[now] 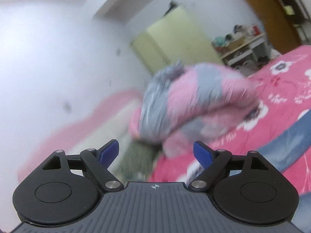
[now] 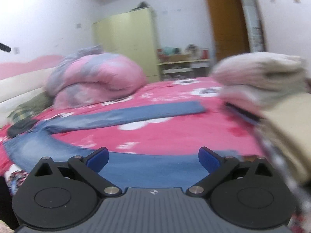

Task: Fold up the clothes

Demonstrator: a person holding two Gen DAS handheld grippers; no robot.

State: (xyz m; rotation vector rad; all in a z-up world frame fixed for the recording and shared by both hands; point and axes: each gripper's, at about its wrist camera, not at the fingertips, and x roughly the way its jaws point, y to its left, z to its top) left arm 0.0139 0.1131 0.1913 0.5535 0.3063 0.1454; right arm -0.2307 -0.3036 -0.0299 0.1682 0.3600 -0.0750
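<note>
A pair of blue jeans (image 2: 124, 114) lies spread on the pink flowered bedspread (image 2: 175, 134), one leg stretched toward the right, the other part running under my right gripper (image 2: 153, 156). That gripper is open and holds nothing, hovering low over the denim. In the left wrist view only a strip of the jeans (image 1: 287, 136) shows at the right. My left gripper (image 1: 156, 151) is open and empty, held above the bed's edge and facing a rolled quilt. Both views are motion-blurred.
A bundled pink and grey quilt (image 2: 95, 77) sits at the head of the bed. A pile of beige and cream clothes (image 2: 268, 89) rises at the right. A yellow-green wardrobe (image 2: 128, 44), a cluttered shelf (image 2: 182, 60) and a wooden door (image 2: 227, 23) stand behind.
</note>
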